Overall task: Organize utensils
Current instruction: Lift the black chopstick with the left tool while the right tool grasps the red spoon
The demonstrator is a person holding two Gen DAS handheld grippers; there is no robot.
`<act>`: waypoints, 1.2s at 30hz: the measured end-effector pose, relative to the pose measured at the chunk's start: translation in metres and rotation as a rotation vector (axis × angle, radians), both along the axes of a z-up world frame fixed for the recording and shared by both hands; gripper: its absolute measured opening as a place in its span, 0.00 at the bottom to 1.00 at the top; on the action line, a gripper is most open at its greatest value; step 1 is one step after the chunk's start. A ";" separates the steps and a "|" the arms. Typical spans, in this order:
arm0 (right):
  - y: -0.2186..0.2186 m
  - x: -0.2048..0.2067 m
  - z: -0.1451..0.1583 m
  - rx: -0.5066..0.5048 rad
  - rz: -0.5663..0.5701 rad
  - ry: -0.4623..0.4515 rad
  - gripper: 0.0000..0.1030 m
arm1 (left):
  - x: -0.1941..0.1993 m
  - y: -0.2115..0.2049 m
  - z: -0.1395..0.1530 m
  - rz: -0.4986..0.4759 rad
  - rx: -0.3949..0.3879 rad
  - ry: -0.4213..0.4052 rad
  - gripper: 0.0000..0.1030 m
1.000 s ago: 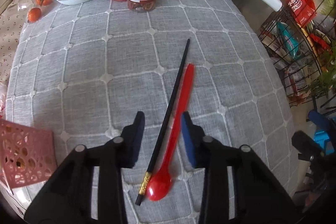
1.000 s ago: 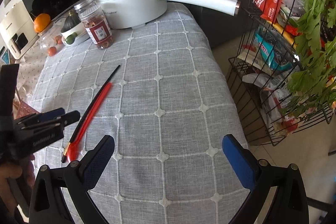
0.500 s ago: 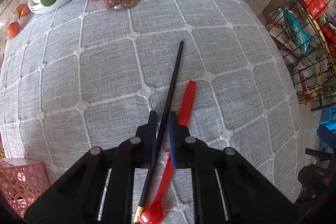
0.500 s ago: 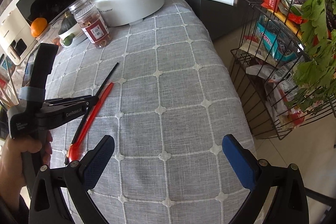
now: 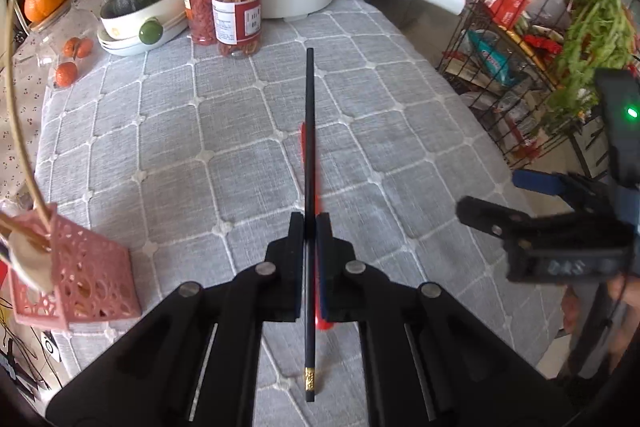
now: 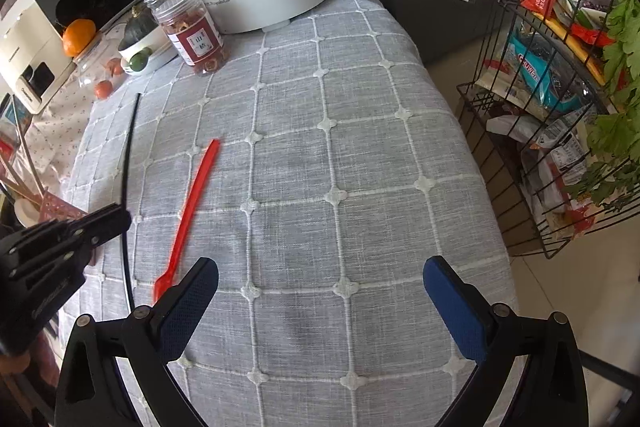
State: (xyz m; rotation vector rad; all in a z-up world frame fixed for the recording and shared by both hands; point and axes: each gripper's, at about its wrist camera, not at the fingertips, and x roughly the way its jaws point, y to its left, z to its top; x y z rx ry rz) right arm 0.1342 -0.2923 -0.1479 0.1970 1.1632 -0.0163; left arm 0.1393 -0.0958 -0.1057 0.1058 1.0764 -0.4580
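Chopstick [image 5: 309, 131] — a black one with a gold band near its end — is pinched between the fingers of the left gripper [image 5: 310, 243] and held clear above the grey quilted cloth on the bench [image 6: 360, 155]. Beneath it the red spoon [image 6: 188, 215] lies flat on the cloth, while the right gripper [image 6: 320, 303] hovers nearby with its blue-padded fingers spread wide — a pink basket [image 5: 80, 275] sits at the bench's left edge.
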 end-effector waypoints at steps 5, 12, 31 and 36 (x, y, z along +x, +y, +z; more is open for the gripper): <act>0.021 0.002 -0.006 0.026 0.017 0.027 1.00 | -0.042 0.032 0.031 -0.012 -0.063 -0.066 0.06; 0.064 0.014 -0.013 0.003 0.060 0.015 1.00 | -0.069 0.079 0.054 0.040 -0.096 -0.161 0.06; 0.129 0.071 -0.057 -0.152 0.089 0.038 0.69 | -0.088 0.153 0.059 0.110 -0.148 -0.196 0.06; 0.130 0.071 -0.053 -0.141 0.060 0.028 0.49 | -0.089 0.162 0.056 0.134 -0.148 -0.199 0.06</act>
